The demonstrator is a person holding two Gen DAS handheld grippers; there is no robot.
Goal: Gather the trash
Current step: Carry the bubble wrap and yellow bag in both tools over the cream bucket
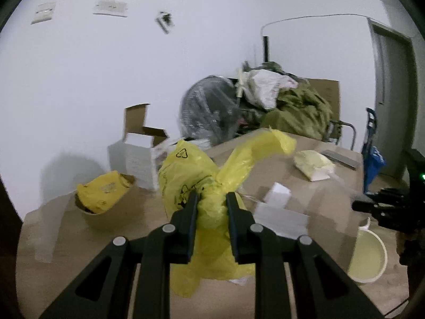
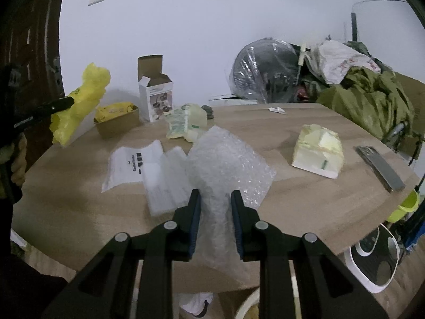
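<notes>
My left gripper point(image 1: 212, 196) is shut on a crumpled yellow plastic bag point(image 1: 212, 212) and holds it above the wooden table point(image 1: 66, 228). The bag point(image 2: 79, 103) also shows at the left of the right wrist view, held up in the left gripper point(image 2: 69, 103). My right gripper point(image 2: 215, 194) is shut on a sheet of bubble wrap point(image 2: 225, 164), which hangs over the table's front edge. A clear printed plastic bag point(image 2: 127, 166) and white foam pieces point(image 2: 166, 183) lie left of the bubble wrap. Two pale yellow wrappers point(image 2: 317, 151) point(image 2: 186, 123) lie further back.
A brown paper bowl with yellow trash point(image 2: 117, 122) and an open white box point(image 2: 156, 98) stand at the table's back left. A wrapped fan point(image 2: 265, 69), green cloth point(image 2: 372, 101) and a grey flat bar point(image 2: 379, 167) are at the right. A pale bin point(image 1: 368, 257) stands below the table edge.
</notes>
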